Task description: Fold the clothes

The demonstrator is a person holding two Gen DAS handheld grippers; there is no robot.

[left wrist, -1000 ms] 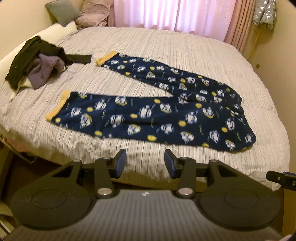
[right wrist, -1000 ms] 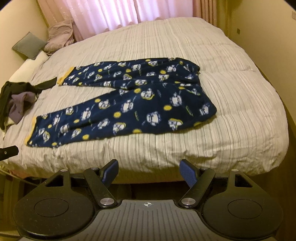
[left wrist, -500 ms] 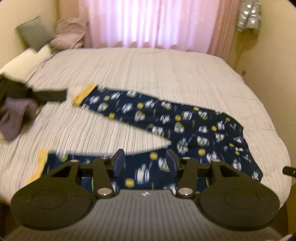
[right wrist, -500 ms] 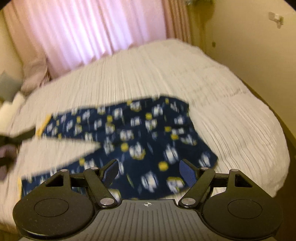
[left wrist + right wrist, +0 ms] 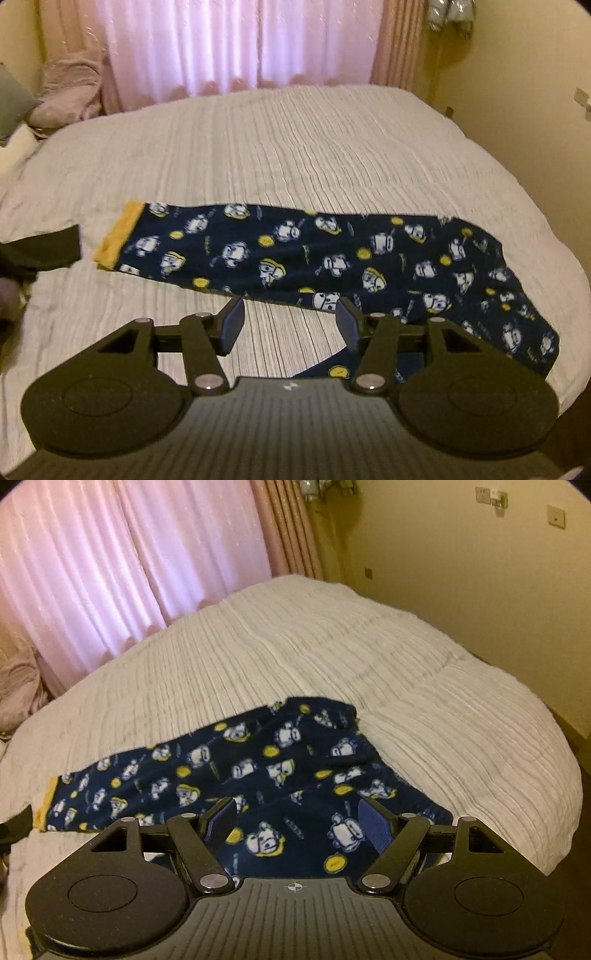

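Left wrist view: soft, printed navy pyjama trousers (image 5: 332, 258) spread flat on the ribbed pale bedcover (image 5: 295, 147). Fleece-like by the look, so probably light, limp and not slippery; likely to sag and drag rather than hold any shape. Best taken at an edge or a cuff, pinching one layer clear of the cover beneath. Left gripper (image 5: 291, 325) hovering with jaws apart, having just been opening, nothing between them but bare bedcover. Far leg stretched across just beyond the fingertips, its yellow cuff (image 5: 118, 236) well off to the left of the left finger. Seat and waist end beyond and to the right of the right finger; a strip of the near leg showing under that finger. Black garment (image 5: 40, 251) farther left still, apart from the cuff.

Right wrist view: right gripper (image 5: 299, 823) also standing wide, gripping nothing. Trousers directly beneath and ahead of the blue pads (image 5: 376, 827), the broad seat part filling the gap between them without touching, as far as can be told. Waist edge ahead and slightly right of the right finger, near the open cover. Legs trailing away leftward past the left finger. Good purchase likely at the waistband, where doubled cloth gives some bulk. Pink curtains (image 5: 129, 572) behind the bed.
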